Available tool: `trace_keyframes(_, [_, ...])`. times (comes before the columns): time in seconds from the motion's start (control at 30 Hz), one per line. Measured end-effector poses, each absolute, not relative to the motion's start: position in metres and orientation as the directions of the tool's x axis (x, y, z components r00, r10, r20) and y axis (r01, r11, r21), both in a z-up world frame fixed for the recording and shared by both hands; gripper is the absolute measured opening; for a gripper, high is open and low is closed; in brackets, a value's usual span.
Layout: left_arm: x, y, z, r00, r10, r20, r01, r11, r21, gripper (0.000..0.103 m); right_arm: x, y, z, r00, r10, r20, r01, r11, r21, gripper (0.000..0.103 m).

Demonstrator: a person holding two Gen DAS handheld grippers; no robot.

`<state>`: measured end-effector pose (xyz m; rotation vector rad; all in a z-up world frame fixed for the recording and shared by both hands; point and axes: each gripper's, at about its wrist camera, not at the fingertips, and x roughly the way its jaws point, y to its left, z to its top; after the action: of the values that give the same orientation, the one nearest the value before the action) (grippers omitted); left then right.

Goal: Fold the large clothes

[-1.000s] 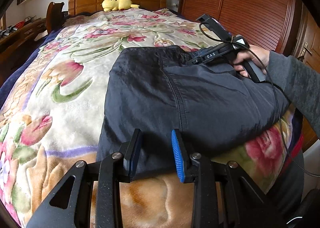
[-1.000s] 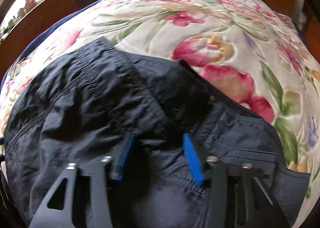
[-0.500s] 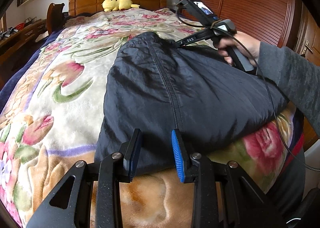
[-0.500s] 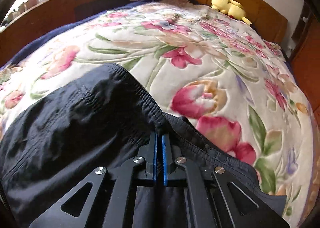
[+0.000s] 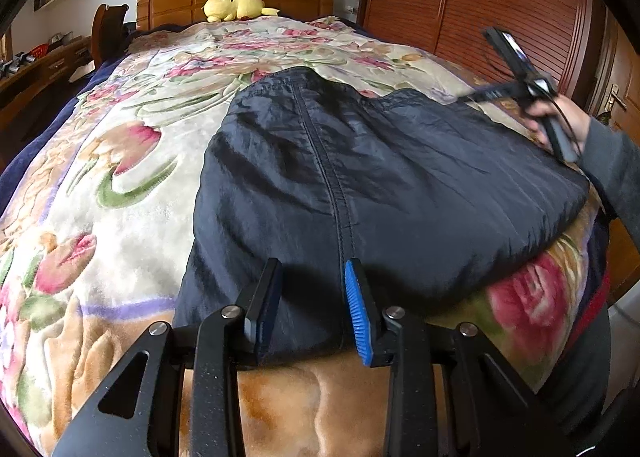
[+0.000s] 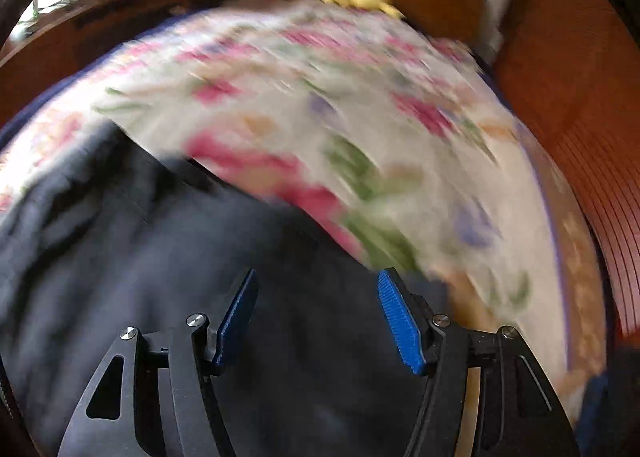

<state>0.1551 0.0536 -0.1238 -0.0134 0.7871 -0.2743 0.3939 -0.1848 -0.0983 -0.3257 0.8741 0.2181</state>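
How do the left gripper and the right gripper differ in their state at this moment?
The left gripper has its jaws narrowly apart, with the edge of the dark garment between them; the right gripper has wide jaws, opening, and nothing pressed between them. The left gripper's view is sharp; the right gripper's view is blurred. The left gripper sits at the garment's near edge; the right gripper hangs off its far side. Both have blue pads.

Sheeny dark garment (image 5: pixel 400 177), plush floral blanket (image 5: pixel 132 193)
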Motion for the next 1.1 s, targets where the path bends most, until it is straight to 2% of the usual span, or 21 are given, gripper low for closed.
trace_keyframes(0.1, [0.16,0.053,-0.128,0.665,-0.252,-0.703,0.225,0.965,-0.132,0.034,0.399,-0.226,-0.115,0.592,0.039,-0.805,-0.243,0.961,-0.132,0.065])
trace_keyframes(0.23, [0.163,0.05,-0.131,0.661,-0.239,-0.711,0.218,0.968,-0.123,0.034,0.413,-0.246,-0.132,0.556,0.105,-0.824,-0.209,0.978,-0.017,0.064])
trace_keyframes(0.33, [0.164,0.05,-0.131,0.659,-0.233,-0.715,0.212,0.97,-0.12,0.035,0.421,-0.249,-0.136,0.539,0.168,-0.826,-0.241,0.97,0.04,0.042])
trace_keyframes(0.4, [0.164,0.049,-0.13,0.659,-0.228,-0.717,0.211,0.971,-0.115,0.035,0.422,-0.246,-0.136,0.548,0.171,-0.819,-0.279,0.96,0.014,0.019])
trace_keyframes(0.47, [0.164,0.049,-0.131,0.66,-0.225,-0.717,0.209,0.971,-0.112,0.035,0.425,-0.25,-0.134,0.576,0.126,-0.808,-0.277,0.96,-0.048,0.012])
trace_keyframes(0.5, [0.165,0.049,-0.13,0.659,-0.224,-0.717,0.208,0.972,-0.112,0.035,0.424,-0.251,-0.133,0.59,0.098,-0.801,-0.262,0.962,-0.075,0.005])
trace_keyframes(0.8, [0.167,0.051,-0.134,0.662,-0.234,-0.713,0.209,0.97,-0.124,0.035,0.397,-0.259,-0.109,0.647,0.092,-0.757,-0.209,0.976,-0.06,0.005])
trace_keyframes(0.93, [0.165,0.051,-0.136,0.666,-0.237,-0.707,0.207,0.97,-0.129,0.035,0.359,-0.24,-0.089,0.68,0.115,-0.724,-0.244,0.967,-0.076,0.013])
trace_keyframes(0.97, [0.165,0.051,-0.136,0.668,-0.238,-0.705,0.207,0.97,-0.131,0.035,0.345,-0.233,-0.085,0.686,0.13,-0.716,-0.265,0.961,-0.079,0.017])
trace_keyframes(1.03, [0.164,0.051,-0.137,0.672,-0.238,-0.701,0.206,0.97,-0.132,0.035,0.318,-0.215,-0.081,0.694,0.162,-0.701,-0.31,0.947,-0.088,0.034])
trace_keyframes(1.07, [0.164,0.05,-0.138,0.674,-0.237,-0.7,0.206,0.97,-0.13,0.035,0.306,-0.207,-0.08,0.694,0.179,-0.698,-0.328,0.941,-0.086,0.049])
trace_keyframes(1.1, [0.163,0.05,-0.138,0.675,-0.235,-0.699,0.206,0.97,-0.128,0.035,0.294,-0.2,-0.082,0.691,0.203,-0.693,-0.349,0.934,-0.075,0.057])
